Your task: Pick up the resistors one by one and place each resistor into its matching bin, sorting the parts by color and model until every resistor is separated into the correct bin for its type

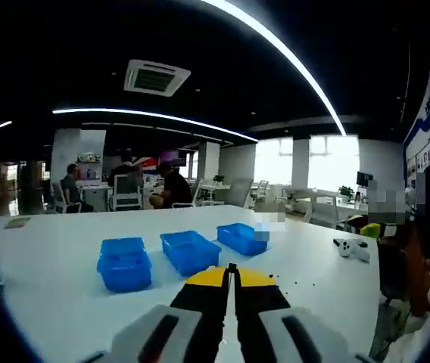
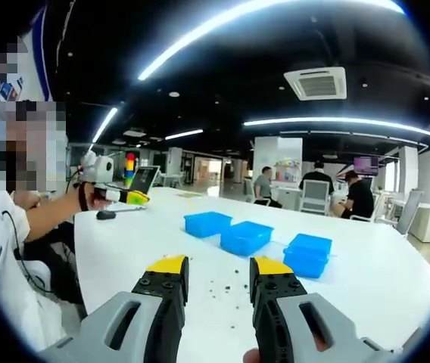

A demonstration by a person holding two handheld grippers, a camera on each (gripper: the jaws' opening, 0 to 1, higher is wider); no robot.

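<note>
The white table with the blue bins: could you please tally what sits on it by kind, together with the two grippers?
Blue rectangular plastic bins: 3
Scatters of tiny dark resistors on the white table: 1; single parts too small to count
Yellow-tipped black grippers: 2, the left gripper shut, the right gripper open
Total: 6

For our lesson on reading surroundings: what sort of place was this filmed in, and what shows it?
Probably an open-plan office or workshop. Long strip lights and a ceiling air vent run overhead, people sit at desks in the background, and three blue bins stand on a large white table.
</note>
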